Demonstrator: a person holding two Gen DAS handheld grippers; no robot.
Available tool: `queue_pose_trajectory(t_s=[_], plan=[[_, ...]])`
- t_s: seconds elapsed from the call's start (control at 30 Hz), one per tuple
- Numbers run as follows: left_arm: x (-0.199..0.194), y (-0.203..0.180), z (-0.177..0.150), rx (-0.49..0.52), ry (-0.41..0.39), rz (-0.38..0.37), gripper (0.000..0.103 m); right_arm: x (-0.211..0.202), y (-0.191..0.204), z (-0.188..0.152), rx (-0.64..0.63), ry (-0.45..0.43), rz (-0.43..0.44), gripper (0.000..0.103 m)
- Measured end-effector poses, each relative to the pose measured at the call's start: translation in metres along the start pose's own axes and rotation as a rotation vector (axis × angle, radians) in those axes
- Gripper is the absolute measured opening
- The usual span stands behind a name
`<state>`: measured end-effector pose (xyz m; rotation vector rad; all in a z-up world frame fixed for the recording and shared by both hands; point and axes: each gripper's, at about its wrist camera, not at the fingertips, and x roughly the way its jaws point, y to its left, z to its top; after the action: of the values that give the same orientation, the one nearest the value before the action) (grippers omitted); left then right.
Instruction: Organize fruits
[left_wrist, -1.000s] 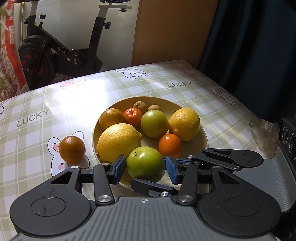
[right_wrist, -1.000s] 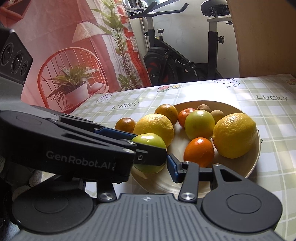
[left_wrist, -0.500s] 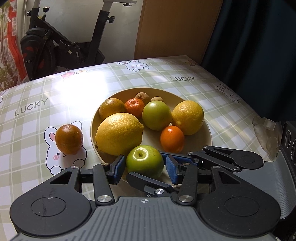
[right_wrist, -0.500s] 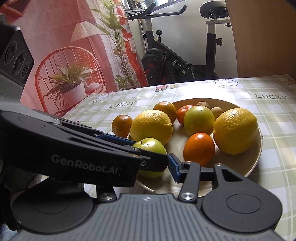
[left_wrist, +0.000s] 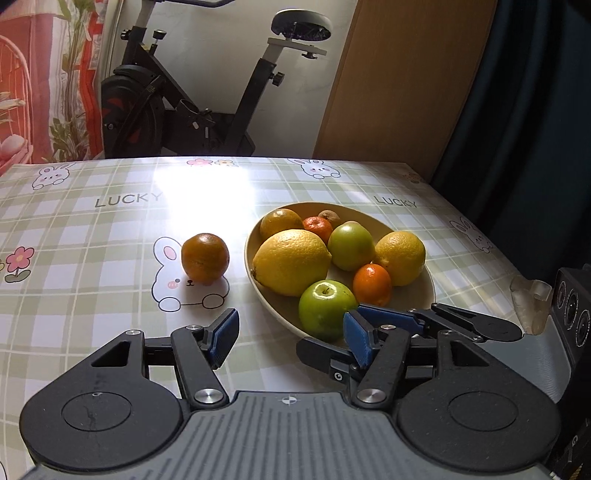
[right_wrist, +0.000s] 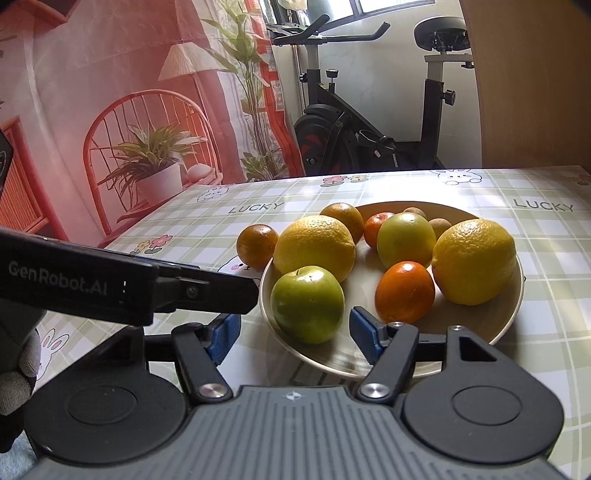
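Observation:
A green apple (left_wrist: 325, 310) (right_wrist: 306, 302) sits at the near edge of the tan bowl (left_wrist: 430, 291) (right_wrist: 513, 310), next to two lemons, a second green apple (left_wrist: 351, 245), a small orange (left_wrist: 372, 284) and other small fruit. One dark orange (left_wrist: 205, 258) (right_wrist: 256, 245) lies alone on the tablecloth, left of the bowl. My left gripper (left_wrist: 291, 332) is open and holds nothing, just short of the bowl's left rim. My right gripper (right_wrist: 293, 325) is open too, with the near green apple just ahead of its gap. Its fingers (left_wrist: 461, 321) reach in from the right.
The checked tablecloth (left_wrist: 110, 229) has bare room left of the bowl. Its right edge drops off beside a dark curtain (left_wrist: 524, 110). Behind the table are an exercise bike (left_wrist: 192, 110), a wooden panel (left_wrist: 399, 81) and a printed backdrop (right_wrist: 110, 110). A gloved hand (right_wrist: 14, 369) shows at lower left.
My left gripper has opened and let go of the green apple, which now rests in the bowl, and has drawn back to the left. The right gripper stays open near the apple.

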<state>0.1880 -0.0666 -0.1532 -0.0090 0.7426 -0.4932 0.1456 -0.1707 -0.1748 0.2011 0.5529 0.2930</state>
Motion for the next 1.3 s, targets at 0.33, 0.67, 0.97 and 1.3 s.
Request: queue_pose_trajectory(t_s=[0.33,0.67,0.97,1.3], plan=[[-0.016,0.027,0.006,-0.061,-0.043,0.079,0.065,-0.011,0.009,0.007,-0.027,-0.037,-0.034,0.068],[-0.05,0.063,0.041,-0.09,-0.144,0.158,0.065,0.001,0.036,0.044,-0.142,-0.049,0.014,0.068],[-0.055,0.102,0.069,-0.118,-0.198,0.216,0.065,0.066,0.059,0.076,-0.218,0.046,0.028,0.067],[-0.037,0.126,0.064,-0.172,-0.164,0.19,0.065,0.127,0.072,0.078,-0.332,0.171,-0.048,0.066]])
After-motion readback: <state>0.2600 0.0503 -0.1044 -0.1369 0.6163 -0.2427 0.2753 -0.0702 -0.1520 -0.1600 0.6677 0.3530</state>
